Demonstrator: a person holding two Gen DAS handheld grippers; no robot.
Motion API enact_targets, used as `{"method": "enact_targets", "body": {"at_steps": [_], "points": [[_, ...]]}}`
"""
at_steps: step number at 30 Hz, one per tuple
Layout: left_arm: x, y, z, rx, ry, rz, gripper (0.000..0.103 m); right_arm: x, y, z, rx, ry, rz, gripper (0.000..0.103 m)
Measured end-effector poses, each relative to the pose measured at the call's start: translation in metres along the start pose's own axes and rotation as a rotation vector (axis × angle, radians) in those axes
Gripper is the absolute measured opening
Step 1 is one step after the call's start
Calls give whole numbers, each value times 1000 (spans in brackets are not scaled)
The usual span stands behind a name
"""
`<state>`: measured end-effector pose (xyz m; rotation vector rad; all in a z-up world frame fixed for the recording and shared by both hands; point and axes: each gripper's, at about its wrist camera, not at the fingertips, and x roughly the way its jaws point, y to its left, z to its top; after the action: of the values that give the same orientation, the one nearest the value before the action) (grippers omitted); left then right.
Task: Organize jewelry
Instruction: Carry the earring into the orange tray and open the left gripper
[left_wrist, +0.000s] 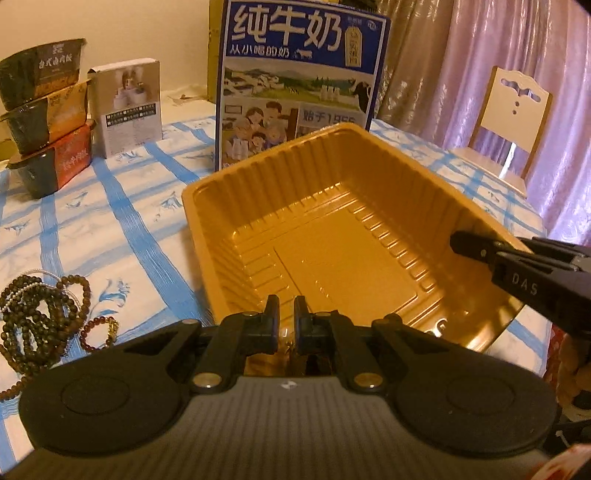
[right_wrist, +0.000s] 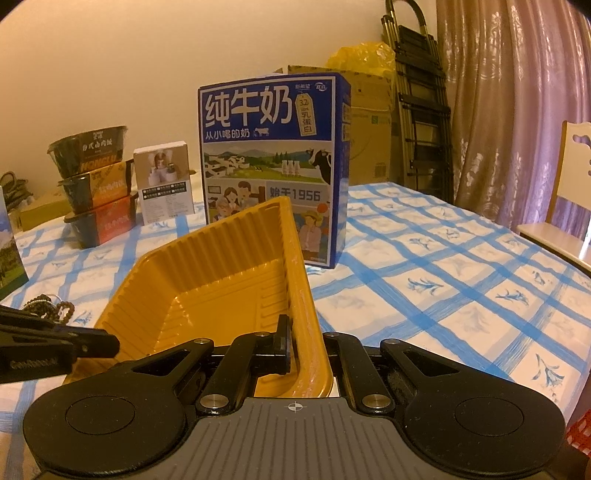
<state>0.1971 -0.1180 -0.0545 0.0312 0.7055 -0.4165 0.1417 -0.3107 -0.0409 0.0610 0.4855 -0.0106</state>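
Tray: a golden ribbed plastic tray (left_wrist: 332, 236) sits tilted on the checked surface (left_wrist: 122, 229), empty inside.
Right hand-held gripper (right_wrist: 291, 341): clenched on the tray's right rim, one finger inside the wall, the other hidden behind it.
Left hand-held gripper (left_wrist: 285, 319): fingers nearly together at the tray's near rim; something small and dark shows in the slit between them, too obscured to identify.
Jewelry: dark bead strands (left_wrist: 37, 310) and a small red bracelet (left_wrist: 98, 332) lie heaped on the surface left of the tray, apart from it; the heap's lower end is cut off by the gripper body.
Open room: bare cloth lies between tray and beads, and a wide stretch to the tray's right (right_wrist: 461, 280).
Far edge: a blue milk carton (right_wrist: 273, 162) stands just behind the tray; stacked bowls (right_wrist: 94, 184) and a small white box (right_wrist: 164, 181) stand farther left.
Right edge: a chair (left_wrist: 513, 114) stands beyond the surface, against curtains.
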Motion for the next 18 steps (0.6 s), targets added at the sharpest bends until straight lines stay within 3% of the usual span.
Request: {"method": "enact_targets", "body": {"at_steps": [4,11,18], "points": [[4,2,-1,-12,15,8,7,0,-1,0,-1,1,0,6],[-27,15,-1,-77,-53,33,8,1,0,0,-1,3,-4,6],[-66,41,-19,-139,-80,129,16,2,1,0,-2,3,-5,6]]}}
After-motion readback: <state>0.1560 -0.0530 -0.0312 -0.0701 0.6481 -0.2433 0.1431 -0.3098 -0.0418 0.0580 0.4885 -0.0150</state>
